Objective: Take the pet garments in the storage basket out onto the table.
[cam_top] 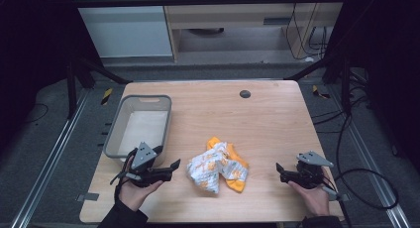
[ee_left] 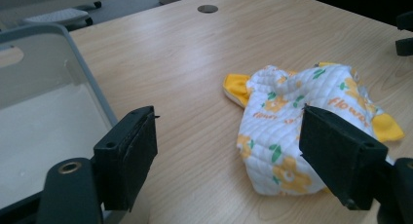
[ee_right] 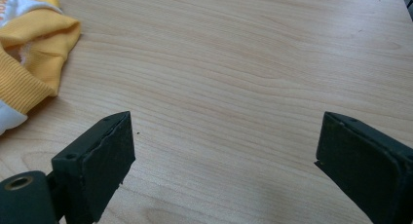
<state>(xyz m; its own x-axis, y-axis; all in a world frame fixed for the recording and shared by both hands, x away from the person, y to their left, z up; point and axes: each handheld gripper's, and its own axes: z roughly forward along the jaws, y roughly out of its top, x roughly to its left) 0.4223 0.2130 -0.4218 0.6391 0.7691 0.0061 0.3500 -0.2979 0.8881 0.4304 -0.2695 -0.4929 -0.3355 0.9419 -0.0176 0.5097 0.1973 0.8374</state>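
Grey bin [cam_top: 111, 139] on wooden table [cam_top: 267, 124]

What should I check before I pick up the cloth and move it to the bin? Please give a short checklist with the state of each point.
1. Left tongs open: ok, jaws wide apart.
2. Right tongs open: ok, nothing between the jaws.
3. Cloth free: ok, crumpled on the table, nothing touching it.
4. Bin has room: ok, it looks empty.
5. Path from cloth to bin: ok, bare wood between them.
6. One piece of cloth or several: cannot tell.
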